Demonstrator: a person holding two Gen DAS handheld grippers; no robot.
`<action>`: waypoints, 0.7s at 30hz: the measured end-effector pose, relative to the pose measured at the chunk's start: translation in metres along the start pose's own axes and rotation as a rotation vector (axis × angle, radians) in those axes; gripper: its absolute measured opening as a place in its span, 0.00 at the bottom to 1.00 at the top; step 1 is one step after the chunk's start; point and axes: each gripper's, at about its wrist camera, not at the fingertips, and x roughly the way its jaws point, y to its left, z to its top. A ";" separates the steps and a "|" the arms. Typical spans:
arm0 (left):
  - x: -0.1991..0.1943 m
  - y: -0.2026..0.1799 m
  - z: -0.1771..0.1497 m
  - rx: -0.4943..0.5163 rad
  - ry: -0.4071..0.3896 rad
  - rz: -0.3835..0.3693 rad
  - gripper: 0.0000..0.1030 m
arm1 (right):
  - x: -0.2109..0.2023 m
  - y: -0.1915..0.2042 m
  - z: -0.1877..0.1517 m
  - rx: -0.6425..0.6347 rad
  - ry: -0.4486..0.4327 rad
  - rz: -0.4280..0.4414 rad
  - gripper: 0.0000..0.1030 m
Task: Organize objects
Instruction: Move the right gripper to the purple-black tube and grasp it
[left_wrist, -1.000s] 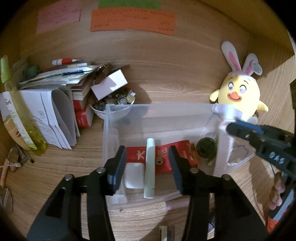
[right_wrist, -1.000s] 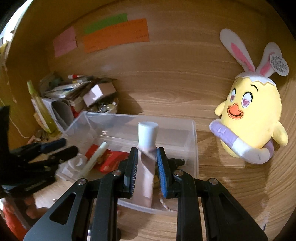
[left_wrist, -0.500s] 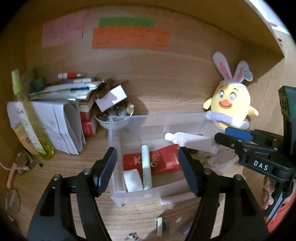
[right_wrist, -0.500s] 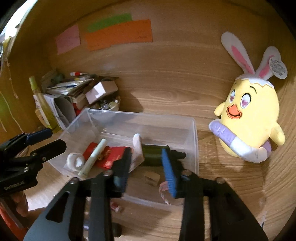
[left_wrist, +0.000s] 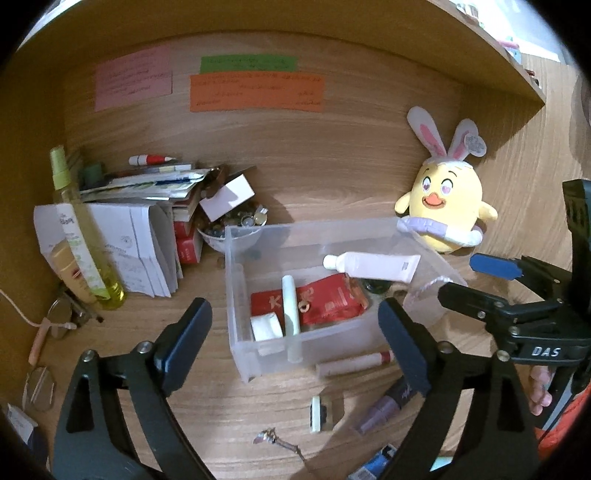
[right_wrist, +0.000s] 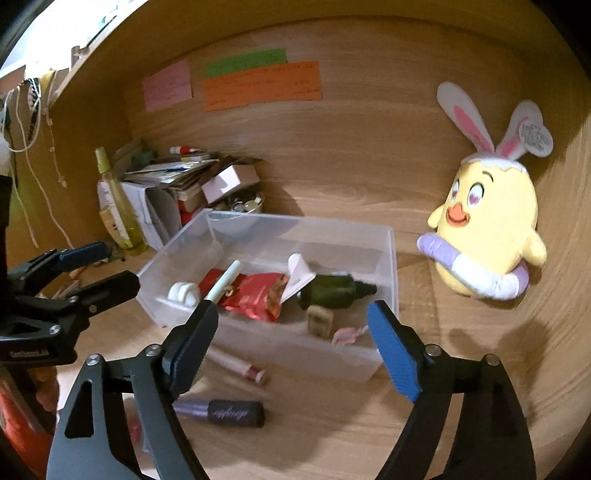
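Note:
A clear plastic bin (left_wrist: 236, 266) (right_wrist: 384, 258) stands on the wooden desk. In it lie a pale pink tube (left_wrist: 373, 266) (right_wrist: 301, 273), a red packet (left_wrist: 325, 299) (right_wrist: 255, 291), a white stick (left_wrist: 290, 314), a white roll (left_wrist: 266, 326) and a dark green bottle (right_wrist: 332, 291). My left gripper (left_wrist: 295, 332) is open and empty in front of the bin. My right gripper (right_wrist: 291, 343) is open and empty over the bin's near edge; it also shows in the left wrist view (left_wrist: 476, 280).
Loose on the desk before the bin: a lipstick (left_wrist: 354, 363) (right_wrist: 236, 367), a purple-and-black tube (left_wrist: 384, 406) (right_wrist: 221, 411), a small white case (left_wrist: 317, 413), a trinket (left_wrist: 273, 439). A yellow bunny plush (left_wrist: 443, 210) (right_wrist: 487, 221) sits right; papers, bottles (left_wrist: 77, 236) and a bowl (left_wrist: 229, 229) left.
My right gripper opened and let the pink tube drop into the bin, then drew back. My left gripper opened wider and pulled back from the bin.

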 end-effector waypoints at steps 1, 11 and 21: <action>0.000 0.000 -0.002 0.002 0.006 0.001 0.90 | -0.001 0.000 -0.003 0.007 0.005 0.006 0.81; 0.000 0.005 -0.031 0.010 0.082 -0.019 0.90 | 0.018 0.020 -0.041 -0.019 0.133 0.049 0.83; 0.001 0.018 -0.054 -0.024 0.131 -0.030 0.78 | 0.039 0.042 -0.062 -0.041 0.233 0.101 0.83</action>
